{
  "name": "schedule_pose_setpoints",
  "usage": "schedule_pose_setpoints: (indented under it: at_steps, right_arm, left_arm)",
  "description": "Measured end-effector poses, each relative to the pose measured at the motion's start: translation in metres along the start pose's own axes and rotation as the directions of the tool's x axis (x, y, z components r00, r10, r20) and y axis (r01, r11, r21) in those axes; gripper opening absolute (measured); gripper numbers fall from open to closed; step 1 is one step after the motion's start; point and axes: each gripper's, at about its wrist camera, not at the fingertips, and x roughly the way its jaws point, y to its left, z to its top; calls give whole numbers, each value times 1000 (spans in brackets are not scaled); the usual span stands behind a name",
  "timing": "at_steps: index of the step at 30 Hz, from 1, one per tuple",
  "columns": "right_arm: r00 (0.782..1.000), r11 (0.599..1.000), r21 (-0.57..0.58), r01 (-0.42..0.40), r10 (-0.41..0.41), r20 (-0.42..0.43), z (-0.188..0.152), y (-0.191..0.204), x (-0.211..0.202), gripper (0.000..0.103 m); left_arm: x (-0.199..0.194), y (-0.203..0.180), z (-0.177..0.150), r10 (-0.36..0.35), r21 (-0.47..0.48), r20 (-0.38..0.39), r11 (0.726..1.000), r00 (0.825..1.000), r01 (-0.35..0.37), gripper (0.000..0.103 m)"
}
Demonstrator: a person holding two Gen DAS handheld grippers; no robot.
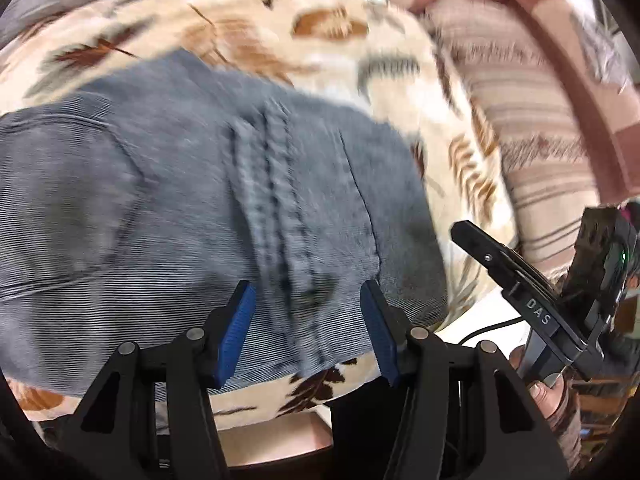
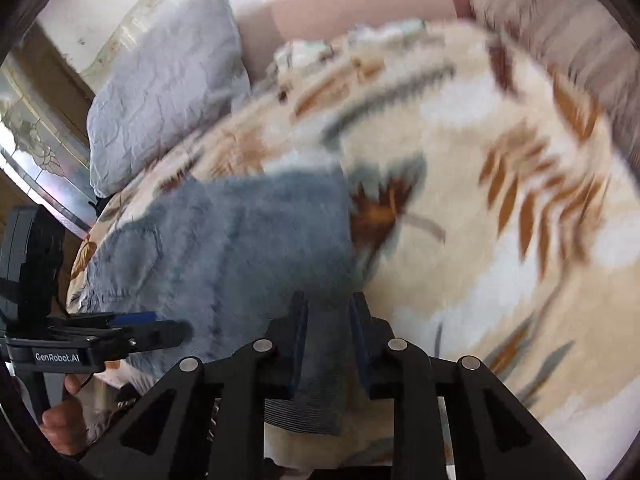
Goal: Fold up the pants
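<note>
Grey-blue corduroy pants [image 1: 180, 200] lie folded on a cream leaf-patterned blanket [image 1: 280, 32]; they also show in the right wrist view [image 2: 240, 248]. My left gripper [image 1: 308, 332] is open, its blue pads either side of the pants' thick seam near the front edge. My right gripper [image 2: 328, 344] is shut on a fold of the pants at their near edge. The right gripper also shows at the right of the left wrist view [image 1: 520, 280]. The left gripper shows at the left of the right wrist view [image 2: 152, 326].
A grey pillow [image 2: 168, 88] leans at the head of the bed. A striped brown cover [image 1: 532, 152] lies to the right of the blanket [image 2: 500, 200]. A window frame [image 2: 36, 152] is at the far left. The bed's front edge is right under both grippers.
</note>
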Motion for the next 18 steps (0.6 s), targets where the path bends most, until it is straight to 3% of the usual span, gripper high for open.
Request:
schedule_pose_setpoints:
  at_steps: [1, 3, 5, 9, 14, 18]
  right_arm:
    - [1000, 1000, -17, 1, -1, 22, 5, 9, -6, 26]
    - [999, 998, -58, -7, 10, 50, 13, 32, -14, 46]
    - [998, 993, -116, -12, 18, 52, 16, 60, -13, 56]
    - [999, 960, -277, -45, 43, -12, 7, 136, 10, 56]
    - [994, 856, -509, -93, 46, -104, -27, 248, 53, 57]
    - [992, 741, -661, -119, 53, -119, -63, 322, 72, 59]
  left_arm:
    - [-10, 8, 1, -8, -10, 16, 1000, 1000, 8, 54]
    - [-32, 33, 1, -16, -41, 53, 999, 998, 19, 58]
    - [-53, 62, 2, -14, -81, 92, 996, 996, 21, 59]
    - [-102, 142, -1, 30, -202, 188, 979, 982, 9, 63]
    - [-141, 243, -7, 84, -360, 212, 933, 974, -2, 65]
    - [-149, 316, -11, 27, -456, 174, 888, 984, 57, 65]
